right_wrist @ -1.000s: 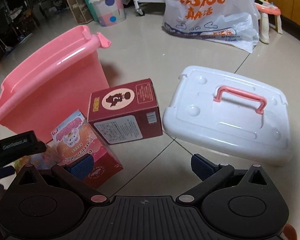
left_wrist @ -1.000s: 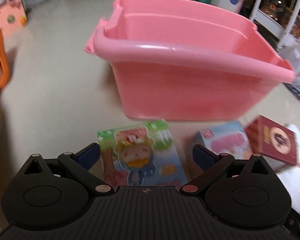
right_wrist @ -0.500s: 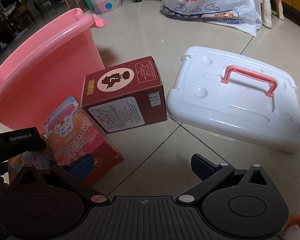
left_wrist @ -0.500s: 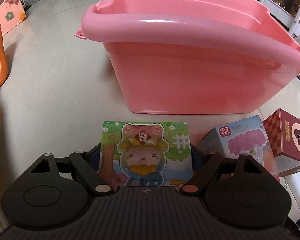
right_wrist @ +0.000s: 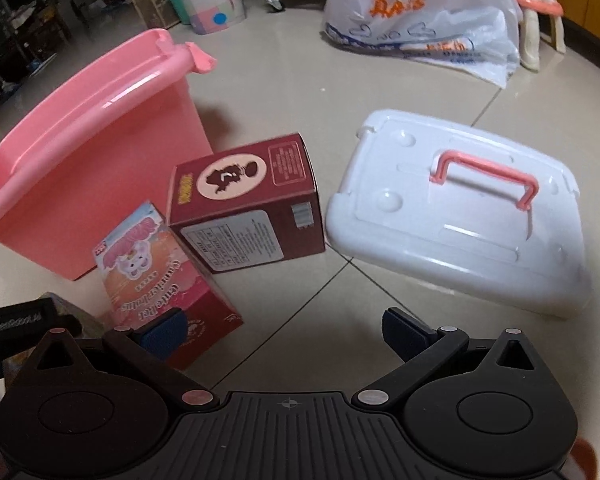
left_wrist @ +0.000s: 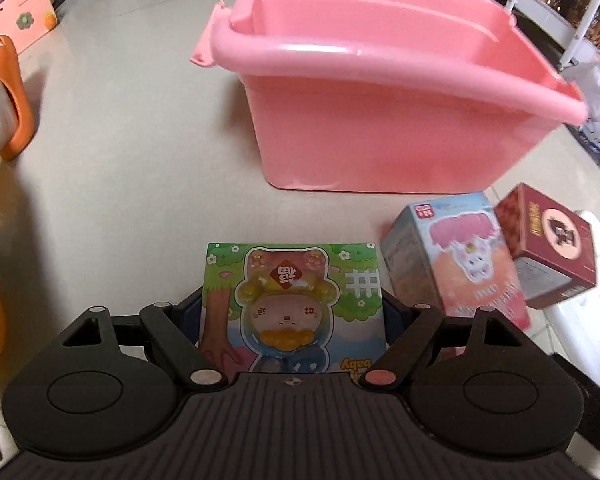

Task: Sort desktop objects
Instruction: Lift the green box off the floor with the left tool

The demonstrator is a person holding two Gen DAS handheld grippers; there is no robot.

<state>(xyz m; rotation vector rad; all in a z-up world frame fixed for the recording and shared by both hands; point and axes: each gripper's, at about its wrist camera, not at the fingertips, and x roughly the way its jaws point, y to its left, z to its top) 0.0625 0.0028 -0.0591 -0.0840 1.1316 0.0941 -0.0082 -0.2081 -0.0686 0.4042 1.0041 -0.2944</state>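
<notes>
"GenRobot.AI" is printed in white on the black device (right_wrist: 14, 316) at the lower left of the right wrist view. "Cutie Rel…" in cursive is read on the side of the pink cartoon box (right_wrist: 156, 268). Orange digits resembling "50100" and Chinese characters are carried on the white plastic bag (right_wrist: 416, 12). An inverted "baby" is seen on the green cartoon box (left_wrist: 292, 304). Fine print on the maroon box (right_wrist: 244, 204) cannot be read.
</notes>
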